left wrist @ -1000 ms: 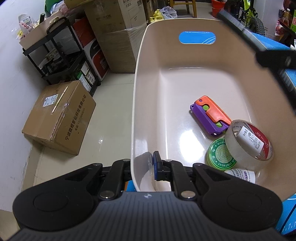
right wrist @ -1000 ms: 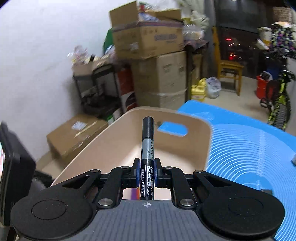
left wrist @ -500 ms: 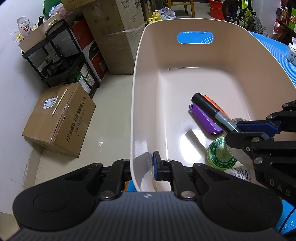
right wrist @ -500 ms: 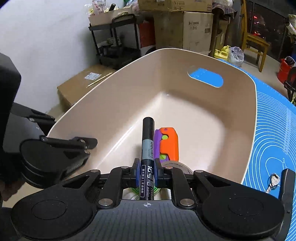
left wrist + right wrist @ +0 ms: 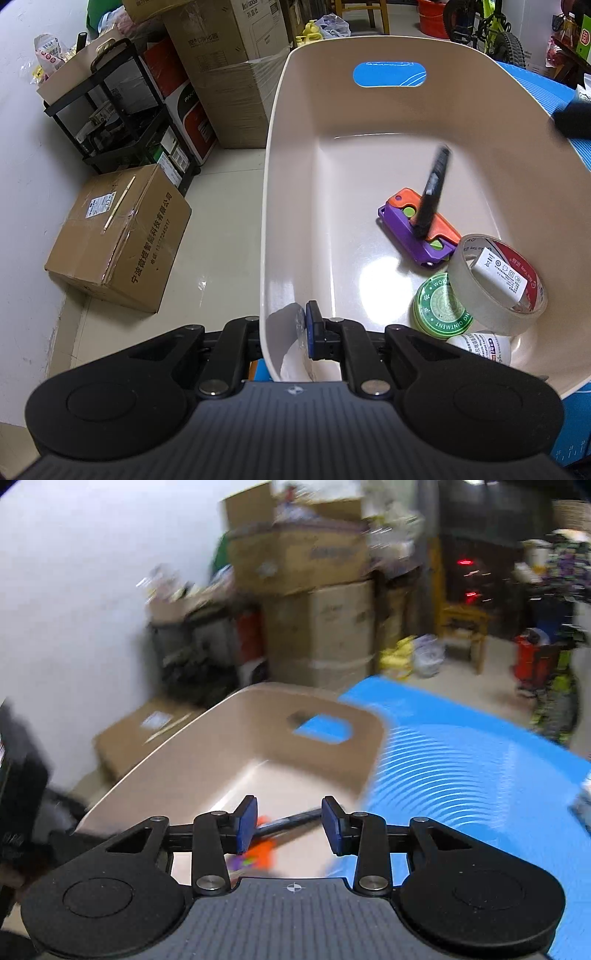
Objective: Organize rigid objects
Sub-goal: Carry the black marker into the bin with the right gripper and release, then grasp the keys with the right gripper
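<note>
Dropping the marker into the bin: right gripper (image 5: 289,826) with jaws just sprung apart, pads well clear, nothing between them, above the bin's right wall. Below it, black marker (image 5: 432,192) blurred, apparently mid-fall, lower end on the orange and purple toy (image 5: 421,230), upper end tilted toward the far wall with the handle slot; long axis running roughly near-to-far along the beige bin (image 5: 295,147). Tape roll (image 5: 498,280) and green tin (image 5: 441,304) in the near right corner. Left gripper (image 5: 306,330) pinched shut on the bin's near rim, steadying it. Next, likely: swinging the right gripper over the blue worktop (image 5: 480,775) for another loose item, keeping the left clamp steady.
</note>
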`<state>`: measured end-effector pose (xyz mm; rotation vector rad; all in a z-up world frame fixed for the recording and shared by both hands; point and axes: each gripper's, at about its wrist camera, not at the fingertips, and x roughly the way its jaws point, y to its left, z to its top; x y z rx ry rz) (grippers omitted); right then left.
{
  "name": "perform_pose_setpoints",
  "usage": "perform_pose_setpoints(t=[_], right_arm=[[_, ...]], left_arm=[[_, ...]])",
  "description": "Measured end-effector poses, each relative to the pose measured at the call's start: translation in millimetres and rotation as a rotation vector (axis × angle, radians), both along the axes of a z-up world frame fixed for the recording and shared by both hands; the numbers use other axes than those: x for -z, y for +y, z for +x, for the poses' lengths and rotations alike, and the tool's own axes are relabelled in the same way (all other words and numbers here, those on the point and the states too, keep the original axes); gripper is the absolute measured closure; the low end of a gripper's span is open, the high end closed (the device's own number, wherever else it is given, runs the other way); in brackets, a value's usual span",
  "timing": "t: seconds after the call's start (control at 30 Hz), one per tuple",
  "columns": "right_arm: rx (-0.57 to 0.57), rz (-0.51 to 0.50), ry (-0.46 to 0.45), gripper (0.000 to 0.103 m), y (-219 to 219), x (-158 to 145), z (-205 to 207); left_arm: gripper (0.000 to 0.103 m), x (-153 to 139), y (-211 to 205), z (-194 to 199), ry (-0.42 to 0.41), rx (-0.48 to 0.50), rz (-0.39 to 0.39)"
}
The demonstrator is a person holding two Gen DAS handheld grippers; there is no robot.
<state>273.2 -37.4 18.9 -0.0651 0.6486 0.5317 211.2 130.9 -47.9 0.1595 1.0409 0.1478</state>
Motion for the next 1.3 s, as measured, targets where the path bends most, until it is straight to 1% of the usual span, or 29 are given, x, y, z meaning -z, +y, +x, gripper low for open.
perform_pose_setpoints(t=[0.13, 0.27, 0.3, 0.4, 0.5, 0.77, 0.9, 0.97, 1.03, 1.17, 1.3], right_arm=[[0.131, -0.014, -0.02, 0.051, -40, 6, 13], [0.207, -0.098, -0.016, 0.051, -66, 31, 26], [0.215, -0.113, -0.007, 0.053, -71, 38, 29], [0.225, -0.162, 0.029, 0.053, -82, 62, 36], [0.213, -0.206, 0.057, 0.053, -87, 80, 40], [0.196, -0.295, 0.09, 0.054, -83, 112, 49], [0.214, -0.318, 0.07, 0.054, -86, 118, 58], [0.221, -0.307, 0.07, 0.059, -88, 119, 62], [0.221, -0.298, 0.066, 0.059, -89, 119, 63], [0.226, -0.324, 0.017, 0.065, -86, 119, 61], [0.256, -0.334, -0.046, 0.068, -88, 114, 61]], left_arm=[[0.089, 0, 0, 0, 0.0, -0.001, 0.0], [0.089, 0, 0, 0, 0.0, 0.0, 0.002], [0.089, 0, 0, -1, 0.0, -0.001, 0.004], [0.088, 0, 0, 0, 0.002, -0.001, 0.009], [0.088, -1, -1, 0, 0.003, 0.0, 0.015], [0.088, 0, -3, 0, 0.003, 0.003, 0.022], [0.088, 0, -4, 0, 0.002, 0.004, 0.024], [0.088, 0, -4, 0, 0.002, 0.005, 0.024], [0.088, -1, -5, 0, 0.002, 0.005, 0.025], [0.087, 0, -5, 0, 0.002, 0.005, 0.025], [0.087, 0, -5, 0, 0.002, 0.005, 0.025]])
